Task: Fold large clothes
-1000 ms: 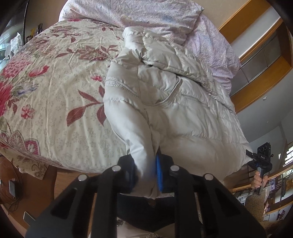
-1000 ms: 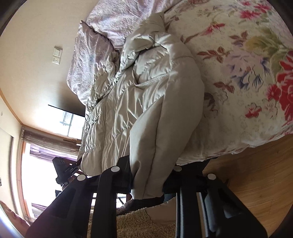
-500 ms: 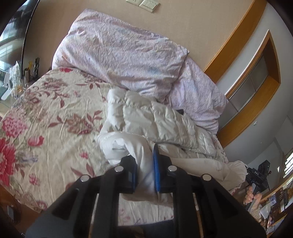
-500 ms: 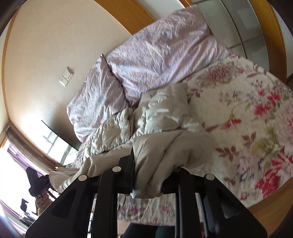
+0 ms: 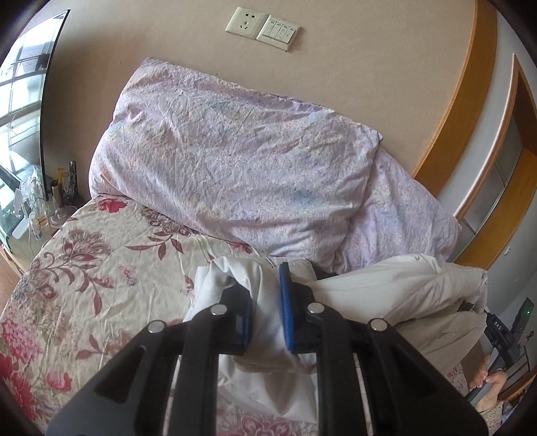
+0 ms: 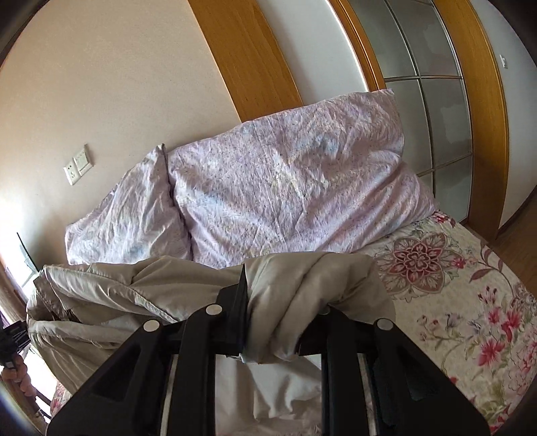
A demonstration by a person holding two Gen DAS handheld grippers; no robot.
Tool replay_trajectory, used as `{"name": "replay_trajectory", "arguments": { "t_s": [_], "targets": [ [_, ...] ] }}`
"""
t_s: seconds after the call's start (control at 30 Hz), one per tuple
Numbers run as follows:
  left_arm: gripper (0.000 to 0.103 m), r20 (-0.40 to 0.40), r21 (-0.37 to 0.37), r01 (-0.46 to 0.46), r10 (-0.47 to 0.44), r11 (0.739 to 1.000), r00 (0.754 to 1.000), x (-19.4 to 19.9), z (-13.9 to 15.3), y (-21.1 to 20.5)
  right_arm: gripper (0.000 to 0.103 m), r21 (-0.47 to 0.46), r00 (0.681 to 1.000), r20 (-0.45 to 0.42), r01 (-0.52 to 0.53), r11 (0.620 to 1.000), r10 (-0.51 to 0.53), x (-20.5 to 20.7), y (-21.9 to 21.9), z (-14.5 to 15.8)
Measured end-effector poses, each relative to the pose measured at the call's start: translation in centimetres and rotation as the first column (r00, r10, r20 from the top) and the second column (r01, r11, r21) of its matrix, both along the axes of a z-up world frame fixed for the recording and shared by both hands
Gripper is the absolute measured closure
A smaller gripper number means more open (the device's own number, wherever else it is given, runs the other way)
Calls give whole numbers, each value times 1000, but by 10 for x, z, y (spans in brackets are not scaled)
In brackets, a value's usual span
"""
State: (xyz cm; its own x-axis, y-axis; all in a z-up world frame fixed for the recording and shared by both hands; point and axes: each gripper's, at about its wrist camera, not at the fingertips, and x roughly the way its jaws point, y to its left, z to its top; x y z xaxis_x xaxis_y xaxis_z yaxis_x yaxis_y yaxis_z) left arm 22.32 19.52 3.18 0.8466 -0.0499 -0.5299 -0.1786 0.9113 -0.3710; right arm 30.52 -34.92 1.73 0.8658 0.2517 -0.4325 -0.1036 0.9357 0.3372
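A cream puffer jacket [image 5: 396, 288] hangs stretched between both grippers above the floral bedspread [image 5: 100, 268]. My left gripper [image 5: 265, 302] is shut on a bunched edge of the jacket, its blue pads pressing white fabric. In the right wrist view my right gripper [image 6: 272, 312] is shut on another thick fold of the jacket [image 6: 302, 285], which drapes over the right finger and hides it. The jacket's lower part sags out of sight below both grippers.
Two lilac pillows [image 5: 235, 174] lean on the beige wall at the head of the bed. A wall socket and switch [image 5: 261, 28] sit above them. A wooden door frame with frosted panels [image 6: 436, 100] stands at the right. A hand [image 5: 486, 382] holds the other gripper's handle.
Both grippers have risen and swung toward the pillows, lifting the jacket's hem off the bed edge. The jacket, earlier spread flat along the bed, now hangs bunched between them.
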Motion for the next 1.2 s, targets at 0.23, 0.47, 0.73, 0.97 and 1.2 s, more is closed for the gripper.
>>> {"name": "replay_trajectory", "arguments": {
  "t_s": [0.23,0.47,0.73,0.97,1.2],
  "targets": [
    [89,-47,52,-57,59,997,997,72,-18,1,83,-24,996,-56,74,997,-76,74,15,-21],
    [83,-123,69,-109,117,992,985,133,-49,3,75,-3,977,-170,132,991,-131,135,20,-47],
    [34,-95,98,-117,127,988,987,132,-48,-7,42,73,983,-164,100,992,-87,134,21,-39],
    [9,18,225,-100,98,969,995,104,-14,-33,25,37,993,-27,120,992,-119,109,30,-14],
    [9,-23,312,19,-13,950,1000,84,-31,-81,29,-202,990,-109,-112,973,91,86,84,-39]
  ]
}}
